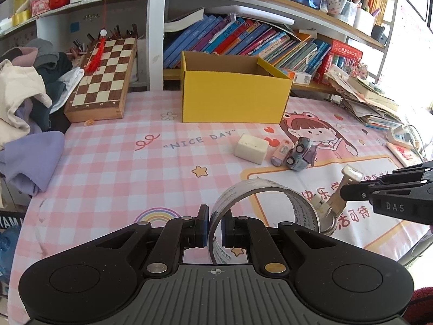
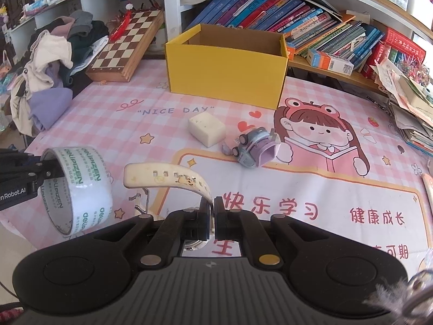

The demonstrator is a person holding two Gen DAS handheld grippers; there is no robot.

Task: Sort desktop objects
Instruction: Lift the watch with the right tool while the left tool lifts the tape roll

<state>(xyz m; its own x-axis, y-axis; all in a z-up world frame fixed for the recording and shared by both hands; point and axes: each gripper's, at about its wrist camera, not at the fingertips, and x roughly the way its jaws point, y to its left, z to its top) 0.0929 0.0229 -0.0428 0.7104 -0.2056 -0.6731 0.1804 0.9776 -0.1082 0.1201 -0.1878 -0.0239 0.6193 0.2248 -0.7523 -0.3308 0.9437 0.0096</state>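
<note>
The left gripper point(image 1: 214, 228) is clamped tight on the wall of a tape roll point(image 1: 259, 189), one pad inside the ring and one outside, so the roll stands on edge off the mat just ahead of the fingers; it is clear tape with green lettering on a pale core. Close to its right, the right gripper point(image 2: 212, 218) is pinched shut on a watch point(image 2: 167, 178), whose cream strap, stained and punched with holes, arches up and leftward from the jaws toward the tape, with the metal buckle hanging below. Sorting looks only begun: both pieces are lifted but neither is stowed, and what shows of the inside of the yellow box point(image 2: 227, 65), well ahead of both grippers, is bare. Between grippers and box, a white block point(image 2: 207, 128), a small pink tube point(image 1: 281, 153) and a toy car point(image 2: 255, 149) lie on the mat, left to collect.
</note>
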